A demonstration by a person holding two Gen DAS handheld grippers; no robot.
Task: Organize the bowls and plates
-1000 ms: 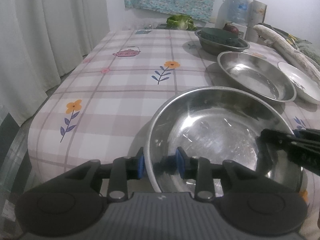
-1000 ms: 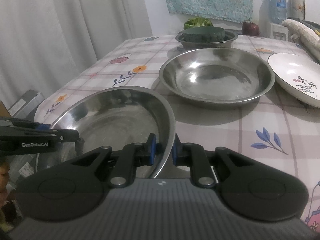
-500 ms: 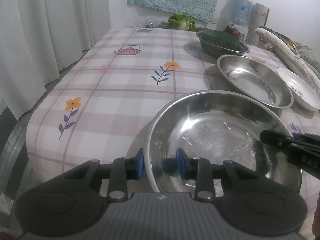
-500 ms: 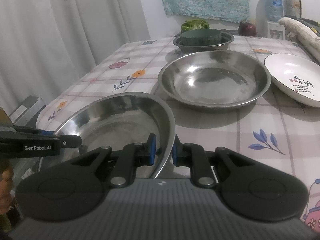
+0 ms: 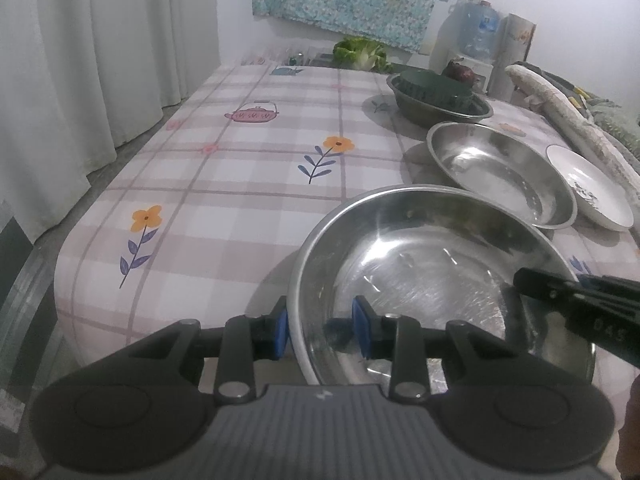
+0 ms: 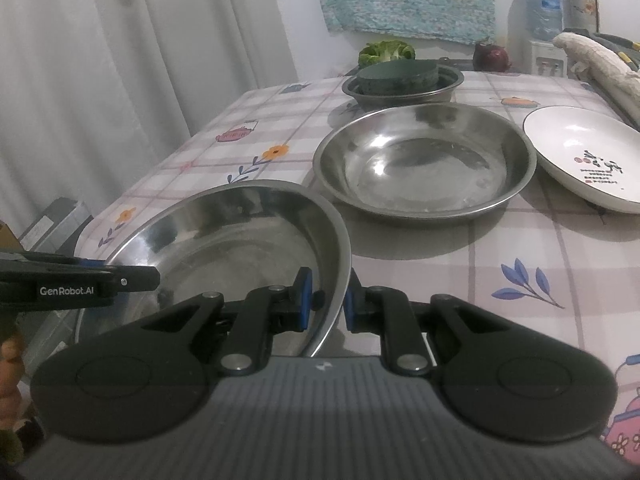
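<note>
Both grippers clamp the near steel bowl (image 5: 432, 276): left gripper (image 5: 322, 330) jaws straddling its left rim, right gripper (image 6: 325, 300) jaws pinching its right rim.

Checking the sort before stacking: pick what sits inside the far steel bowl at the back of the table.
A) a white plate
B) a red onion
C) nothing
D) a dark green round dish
D: in the right wrist view a dark green round dish sits inside the far steel bowl, rising above its rim.

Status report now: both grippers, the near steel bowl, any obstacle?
Left gripper and right gripper both shut on near steel bowl. Second steel bowl just beyond.
</note>
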